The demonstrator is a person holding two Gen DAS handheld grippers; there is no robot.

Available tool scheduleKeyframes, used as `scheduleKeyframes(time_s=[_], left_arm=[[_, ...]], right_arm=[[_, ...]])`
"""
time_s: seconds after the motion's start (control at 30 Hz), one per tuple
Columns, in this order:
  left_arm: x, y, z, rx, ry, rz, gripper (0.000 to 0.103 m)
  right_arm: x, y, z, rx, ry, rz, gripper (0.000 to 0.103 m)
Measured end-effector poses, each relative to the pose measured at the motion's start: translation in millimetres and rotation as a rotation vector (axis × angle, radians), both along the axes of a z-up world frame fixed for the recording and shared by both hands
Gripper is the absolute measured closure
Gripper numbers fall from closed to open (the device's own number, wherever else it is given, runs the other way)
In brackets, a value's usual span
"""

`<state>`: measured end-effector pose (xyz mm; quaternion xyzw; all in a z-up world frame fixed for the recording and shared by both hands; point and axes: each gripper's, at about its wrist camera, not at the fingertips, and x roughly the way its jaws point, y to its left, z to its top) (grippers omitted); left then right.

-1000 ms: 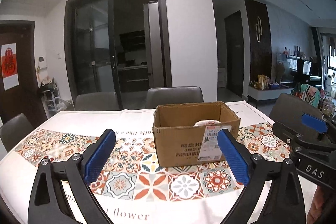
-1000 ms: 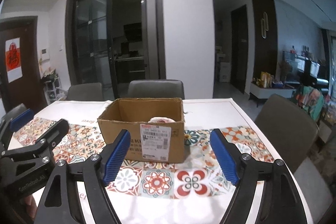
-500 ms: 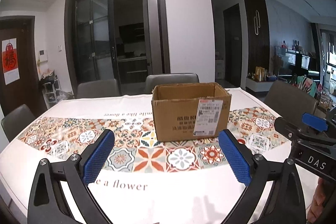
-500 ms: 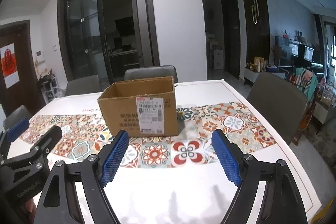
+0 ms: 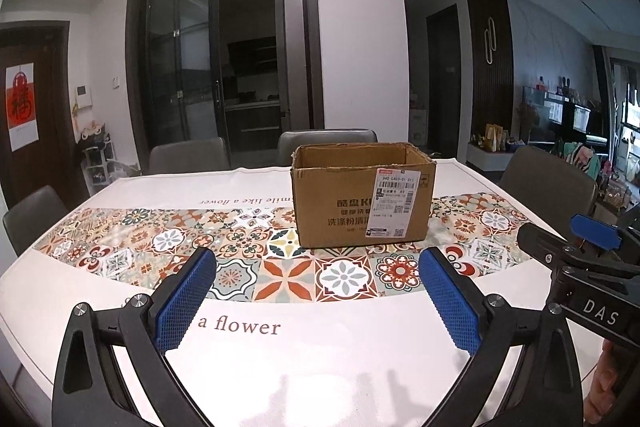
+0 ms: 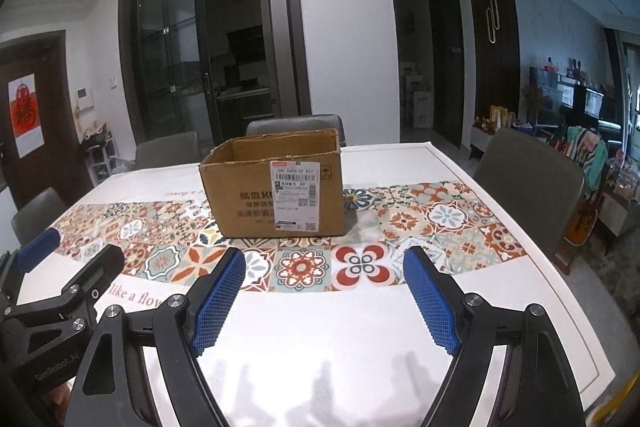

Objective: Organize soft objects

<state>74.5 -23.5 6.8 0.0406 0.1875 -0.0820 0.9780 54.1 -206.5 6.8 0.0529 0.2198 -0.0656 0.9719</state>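
Note:
An open brown cardboard box (image 5: pixel 362 195) with a white shipping label stands on the patterned band of the table (image 5: pixel 280 367); it also shows in the right wrist view (image 6: pixel 276 183). Its inside is hidden from both views. No soft object is visible. My left gripper (image 5: pixel 316 297) is open and empty, held over the near white part of the table, well short of the box. My right gripper (image 6: pixel 324 297) is open and empty, beside the left one. Each gripper shows at the edge of the other's view.
Grey chairs stand behind the table (image 5: pixel 326 143) and at its right side (image 6: pixel 528 183). A further chair (image 5: pixel 32 215) is at the left. The table's right edge (image 6: pixel 560 287) drops to the floor. Dark glass sliding doors are behind.
Both grippers have pulled back from the box and dropped lower. The box now looks smaller and farther, and the soft object seen inside it earlier is hidden behind its front wall.

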Motion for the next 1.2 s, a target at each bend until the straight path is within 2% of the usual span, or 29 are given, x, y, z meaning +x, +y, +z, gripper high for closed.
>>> scheduleKeyframes(time_s=[0.5,1.2], left_arm=[[-1.6,-0.5,-8.2,0.004,0.001,0.002,0.000],[-3.9,-1.1,-3.7,0.005,-0.029,0.005,0.000]], right_arm=[[-2.2,0.3,-3.9,-0.006,0.008,-0.014,0.021],[-1.6,-1.9,-5.8,-0.001,0.003,-0.017,0.021]])
